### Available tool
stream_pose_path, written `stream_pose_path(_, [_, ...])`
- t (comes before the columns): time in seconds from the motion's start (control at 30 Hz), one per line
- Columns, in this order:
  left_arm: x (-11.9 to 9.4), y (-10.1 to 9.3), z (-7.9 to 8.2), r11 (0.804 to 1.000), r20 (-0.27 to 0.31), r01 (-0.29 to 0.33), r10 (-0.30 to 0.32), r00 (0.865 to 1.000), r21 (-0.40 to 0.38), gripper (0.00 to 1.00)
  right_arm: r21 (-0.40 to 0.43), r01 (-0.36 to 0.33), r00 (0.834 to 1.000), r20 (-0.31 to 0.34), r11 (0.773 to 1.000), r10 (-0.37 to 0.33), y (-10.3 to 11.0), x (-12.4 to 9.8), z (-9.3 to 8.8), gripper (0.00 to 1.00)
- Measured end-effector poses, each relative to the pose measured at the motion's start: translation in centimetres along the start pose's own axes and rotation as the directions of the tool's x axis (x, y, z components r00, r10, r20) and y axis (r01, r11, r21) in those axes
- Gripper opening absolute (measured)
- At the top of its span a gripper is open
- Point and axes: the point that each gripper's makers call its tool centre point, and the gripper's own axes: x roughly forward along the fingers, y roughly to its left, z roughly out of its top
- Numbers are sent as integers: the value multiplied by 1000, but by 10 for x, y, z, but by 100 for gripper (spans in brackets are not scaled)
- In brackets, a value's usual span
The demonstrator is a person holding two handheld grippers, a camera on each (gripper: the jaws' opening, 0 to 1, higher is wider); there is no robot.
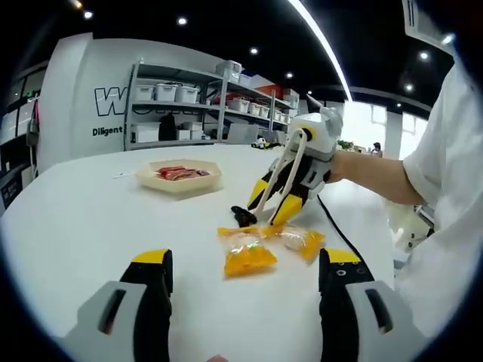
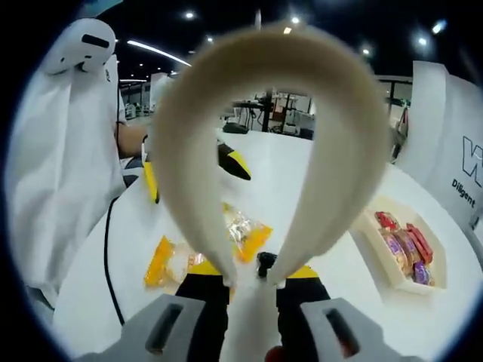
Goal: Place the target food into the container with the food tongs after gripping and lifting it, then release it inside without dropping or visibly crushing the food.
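White bench [image 1: 83,226] w/ two yellow snack packets [image 1: 249,256] lying side by side near its middle; a beige hexagonal tray [image 1: 179,179] holding red-wrapped snacks sat farther back. Left gripper [image 1: 245,283] hovered near the packets, jaws spread wide, holding nothing. Right gripper [image 1: 264,213], seen from the left gripper view, reached down just beyond the packets, clamped around cream food tongs [image 2: 275,136]; tongs' tips [image 2: 245,280] were pinched together, no food between them.
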Motion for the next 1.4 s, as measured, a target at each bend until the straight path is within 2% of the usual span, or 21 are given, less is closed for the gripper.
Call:
stream_pose_path(0.63, [-3,5,1,1000,5,-10,10,1000,-3,79,-25,-45,999,5,999,46,-1,18,13,18])
stream_pose_path(1.1, [-2,7,1,1000,11,-12,12,1000,-9,78,-29,-72,997,16,997,73,-4,23,17,19])
stream_pose_path(1.4, [-3,8,1,1000,13,-16,16,1000,-10,78,-54,-86,996,25,995,88,-7,31,27,19])
